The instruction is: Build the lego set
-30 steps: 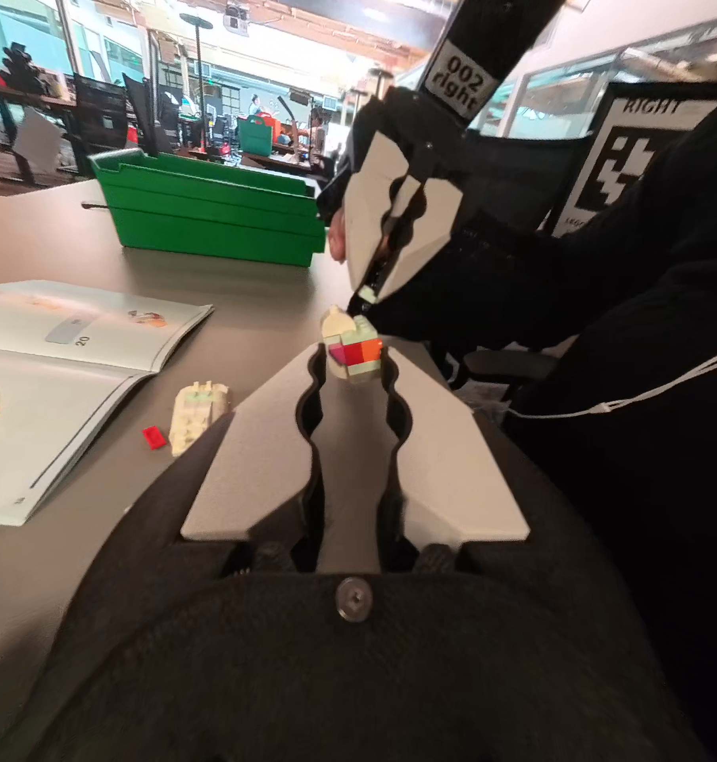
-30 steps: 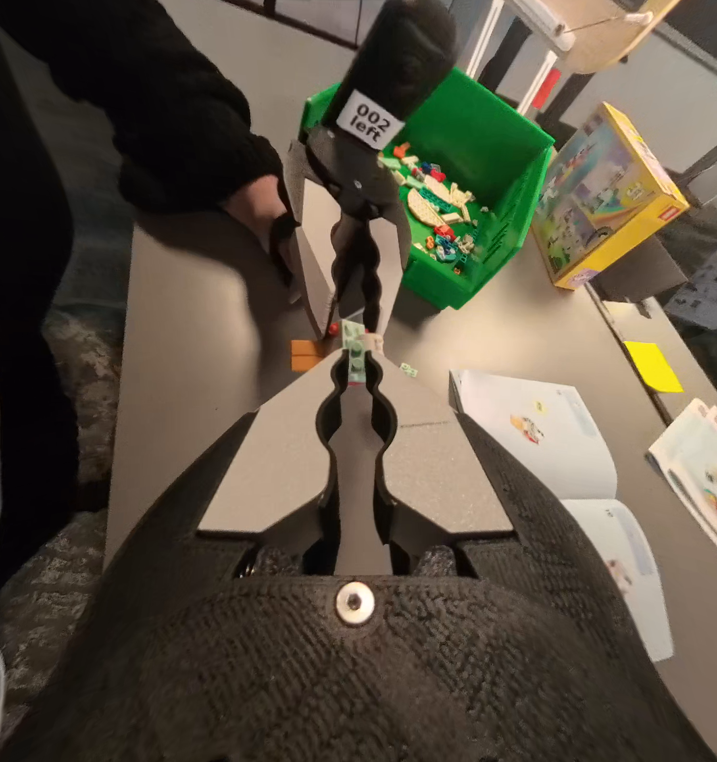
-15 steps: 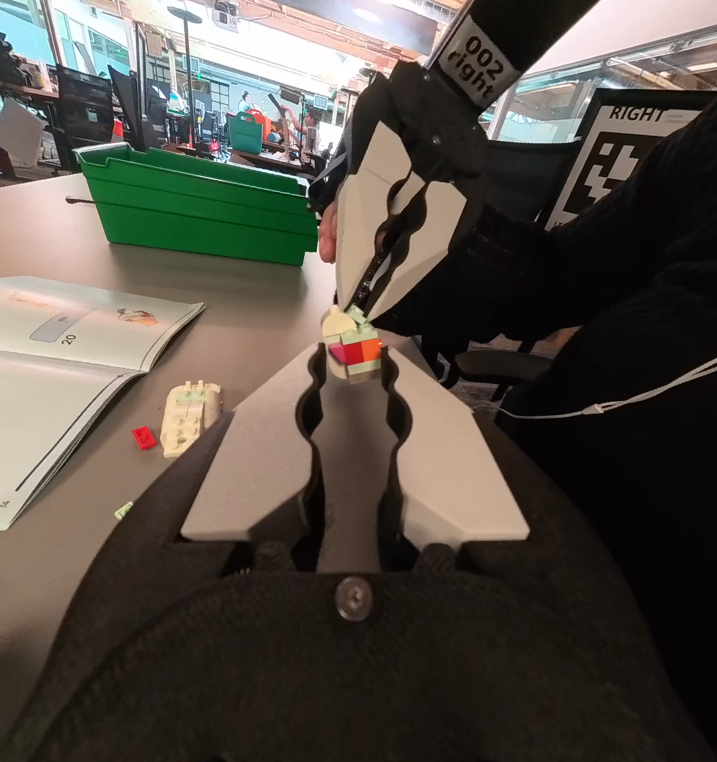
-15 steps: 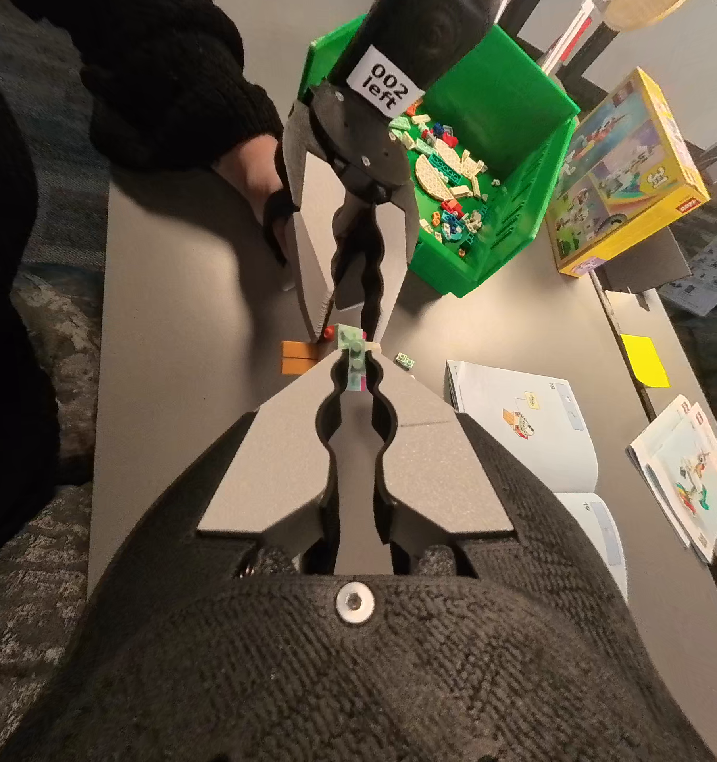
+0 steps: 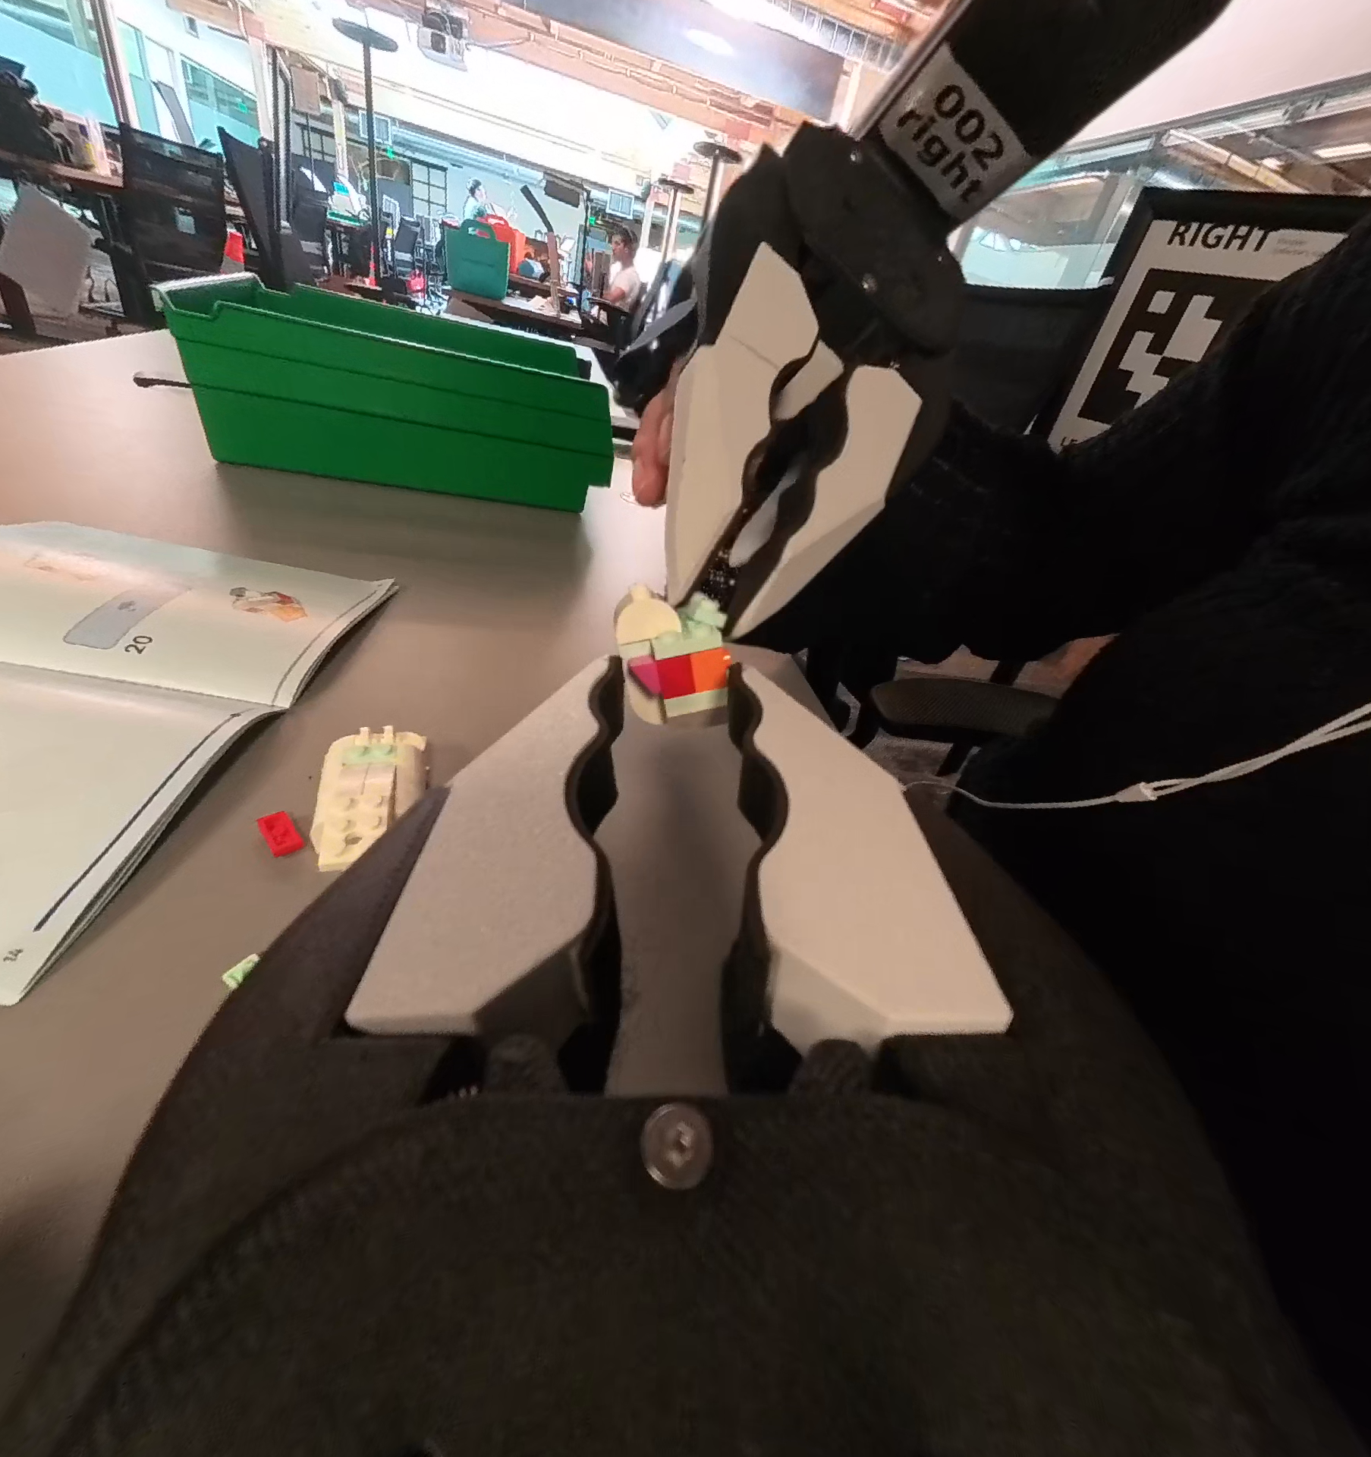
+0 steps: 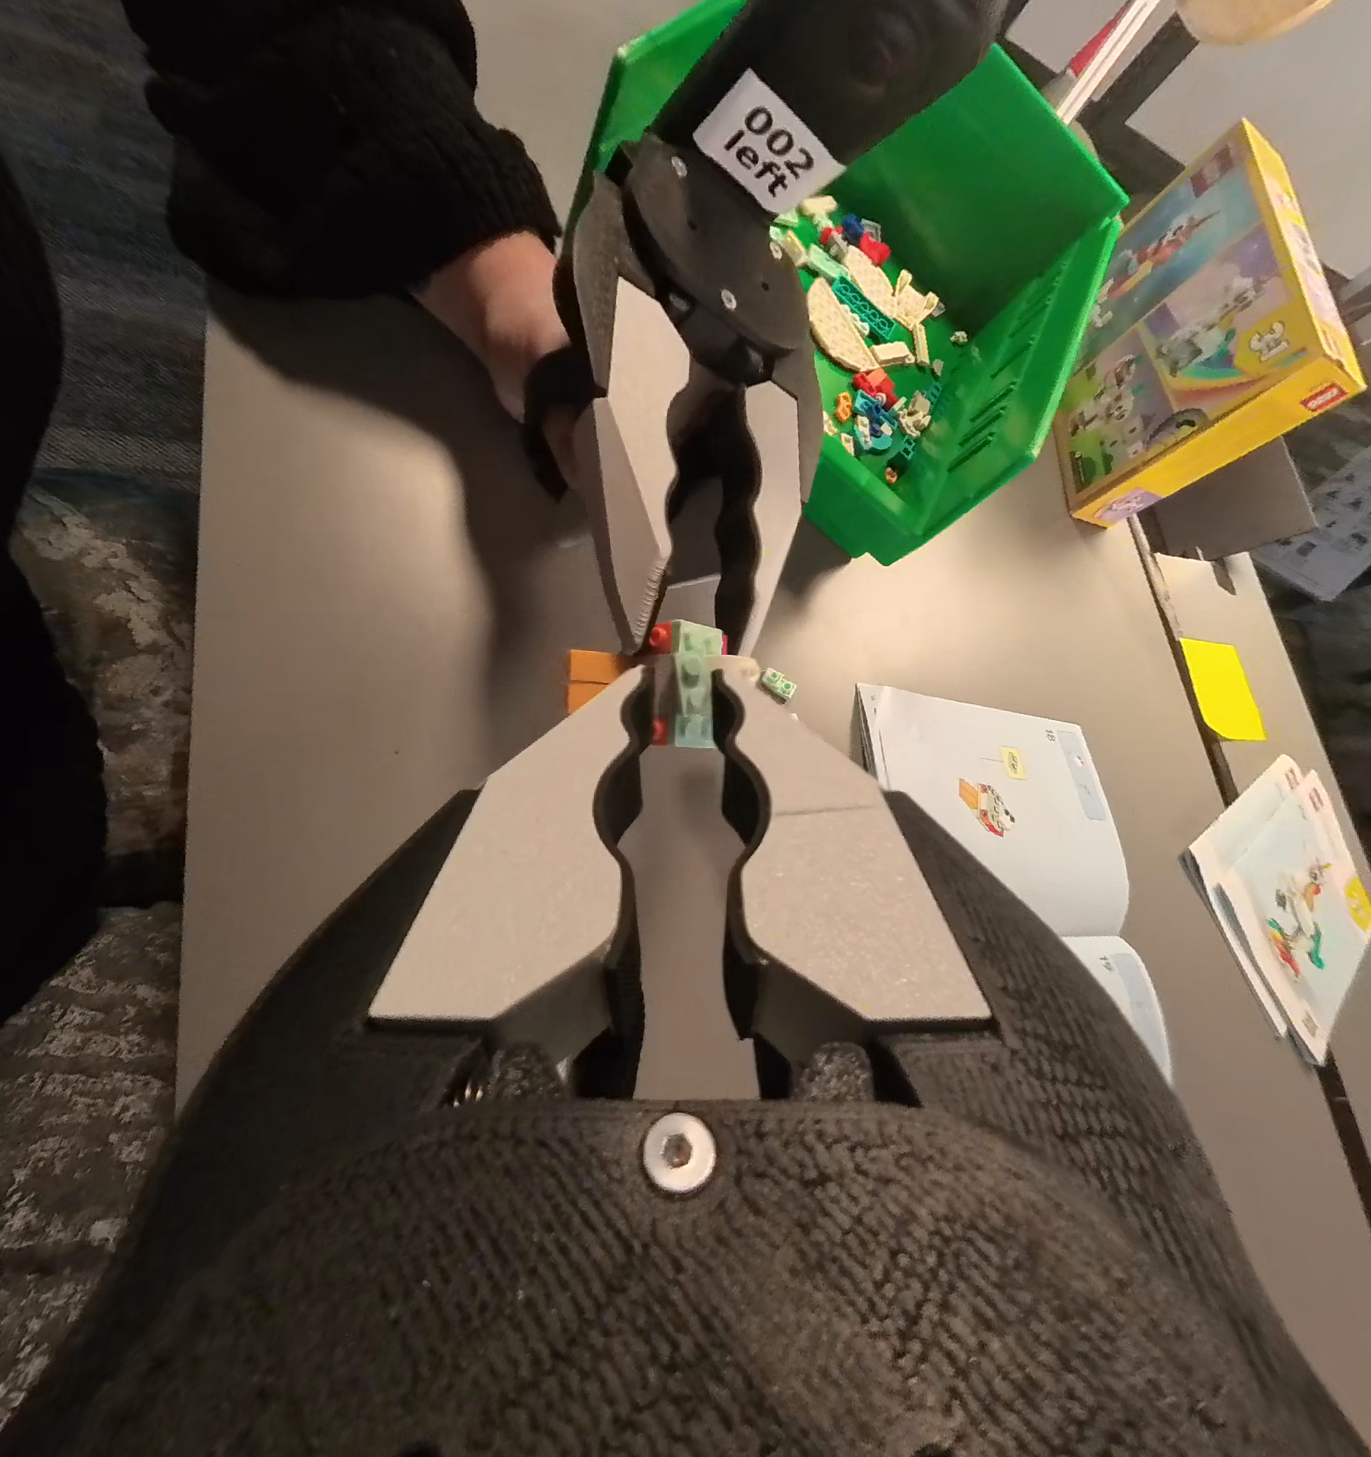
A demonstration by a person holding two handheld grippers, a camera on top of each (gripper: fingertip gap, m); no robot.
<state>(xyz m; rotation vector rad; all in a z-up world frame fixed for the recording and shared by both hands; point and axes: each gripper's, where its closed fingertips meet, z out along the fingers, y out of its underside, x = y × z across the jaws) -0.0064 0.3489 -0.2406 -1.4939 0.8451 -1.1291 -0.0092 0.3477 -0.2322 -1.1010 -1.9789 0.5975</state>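
My left gripper point(image 5: 672, 678) is shut on a small Lego assembly point(image 5: 678, 670) of cream, magenta, red, orange and mint bricks, held above the grey table point(image 5: 469, 568). My right gripper point(image 5: 702, 611) comes down from above, tips on the assembly's top, shut on a mint green piece point(image 5: 702, 615). In the right wrist view the right gripper point(image 6: 683, 678) pinches that mint piece point(image 6: 690, 694) lengthwise. The left gripper point(image 6: 690, 642) meets it tip to tip from the far side.
A green bin point(image 6: 966, 331) of loose bricks stands behind the grippers. An open instruction booklet point(image 5: 114, 694), a cream sub-assembly point(image 5: 363, 796), a red plate point(image 5: 280, 833) and a small mint piece point(image 6: 778, 684) lie on the table. Farther right are a yellow box point(image 6: 1218, 331) and a second booklet point(image 6: 1289, 907). The grippers are tip to tip, or close to it. The left tips stand about 12 centimeters off the red plate point(image 5: 280, 833).
The grippers stay tip to tip. The right gripper has tilted and risen over the assembly, and the mint piece now sits deeper between its fingers.
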